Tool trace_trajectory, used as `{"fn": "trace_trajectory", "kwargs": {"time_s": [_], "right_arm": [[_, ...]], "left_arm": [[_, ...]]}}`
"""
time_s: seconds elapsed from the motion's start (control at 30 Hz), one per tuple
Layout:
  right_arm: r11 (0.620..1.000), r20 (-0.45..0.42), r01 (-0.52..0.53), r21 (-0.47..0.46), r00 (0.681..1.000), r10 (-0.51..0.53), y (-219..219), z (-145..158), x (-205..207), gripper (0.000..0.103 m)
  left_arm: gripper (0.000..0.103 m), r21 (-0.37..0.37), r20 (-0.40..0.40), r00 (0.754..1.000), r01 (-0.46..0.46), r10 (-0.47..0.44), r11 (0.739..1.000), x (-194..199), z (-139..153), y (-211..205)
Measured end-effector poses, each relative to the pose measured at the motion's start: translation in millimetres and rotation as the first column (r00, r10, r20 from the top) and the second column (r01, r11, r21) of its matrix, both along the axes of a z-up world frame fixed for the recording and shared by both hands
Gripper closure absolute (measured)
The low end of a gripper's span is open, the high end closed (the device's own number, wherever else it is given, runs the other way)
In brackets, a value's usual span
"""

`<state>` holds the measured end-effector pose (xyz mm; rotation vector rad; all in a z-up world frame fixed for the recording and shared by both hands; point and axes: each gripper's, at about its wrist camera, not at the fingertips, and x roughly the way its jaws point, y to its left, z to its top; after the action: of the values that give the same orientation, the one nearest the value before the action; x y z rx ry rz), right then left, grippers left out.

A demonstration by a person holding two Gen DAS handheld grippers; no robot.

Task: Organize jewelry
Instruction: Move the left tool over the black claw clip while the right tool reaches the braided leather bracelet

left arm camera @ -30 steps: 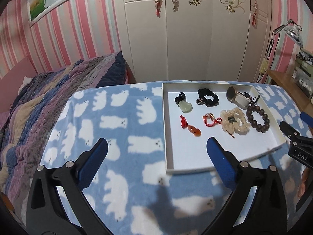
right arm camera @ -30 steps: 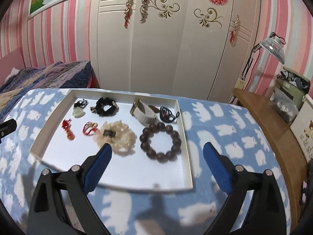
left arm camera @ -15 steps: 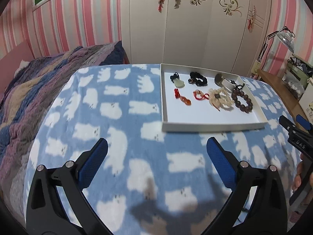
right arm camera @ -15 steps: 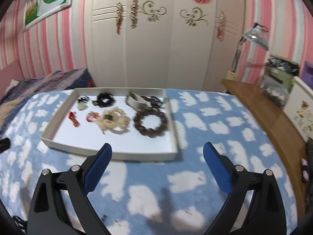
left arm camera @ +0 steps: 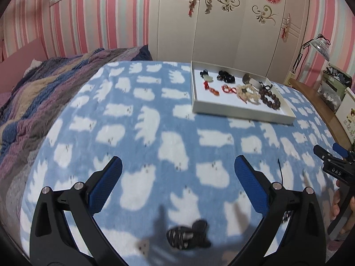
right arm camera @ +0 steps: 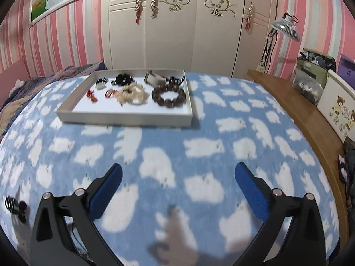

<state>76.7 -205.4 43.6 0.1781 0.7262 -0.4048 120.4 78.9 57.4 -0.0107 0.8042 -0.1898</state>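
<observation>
**Mei:** Both grippers have pulled back from the white tray. A second ago it filled the lower half of each wrist view; now it sits small in the upper part of both frames, with bare blue blanket between it and the fingers.

**Tao:** And the jaws?

**Mei:** Left gripper is spread wide with nothing between the pads. Right gripper is likewise empty, and its jaws are opening a touch further as we look.

**Tao:** So nothing was carried off?

**Mei:** Nothing. The dark bead bracelet, the pale bracelet, the red pendant and the rest lie inside the tray, as before.

**Tao:** Why retreat, then?

**Mei:** My guess: a dark item has come into sight at the bottom centre of the left view, on the blanket just below the open fingers. Too blurred to name; perhaps a hair tie or clip. It shows at the lower left edge of the right view too.

**Tao:** Still to be sorted?

**Mei:** It seems so. I judge the next pick is that loose piece, probably by the left gripper, then back to the tray.
</observation>
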Motion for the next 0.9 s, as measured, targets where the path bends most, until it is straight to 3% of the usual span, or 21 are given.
{"fn": "trace_trajectory", "kwargs": {"time_s": [0.27, 0.6, 0.9], "right_arm": [[0.999, -0.009, -0.028, 0.029, 1.000, 0.028, 17.4, -12.5, -17.4, 0.002], [0.998, -0.014, -0.048, 0.036, 0.999, 0.048, 49.6, -20.4, -37.5, 0.002], [0.997, -0.025, -0.079, 0.010, 0.997, 0.079, 71.8, -23.6, -41.2, 0.002]], "left_arm": [[0.003, 0.050, -0.004, 1.000, -0.010, 0.010, 0.999, -38.2, -17.1, 3.6], [0.003, 0.029, -0.061, 0.998, -0.010, 0.012, 1.000, -58.2, -41.6, 11.8], [0.003, 0.035, -0.067, 0.997, 0.027, -0.025, 0.999, -64.7, -53.0, 5.3]]}}
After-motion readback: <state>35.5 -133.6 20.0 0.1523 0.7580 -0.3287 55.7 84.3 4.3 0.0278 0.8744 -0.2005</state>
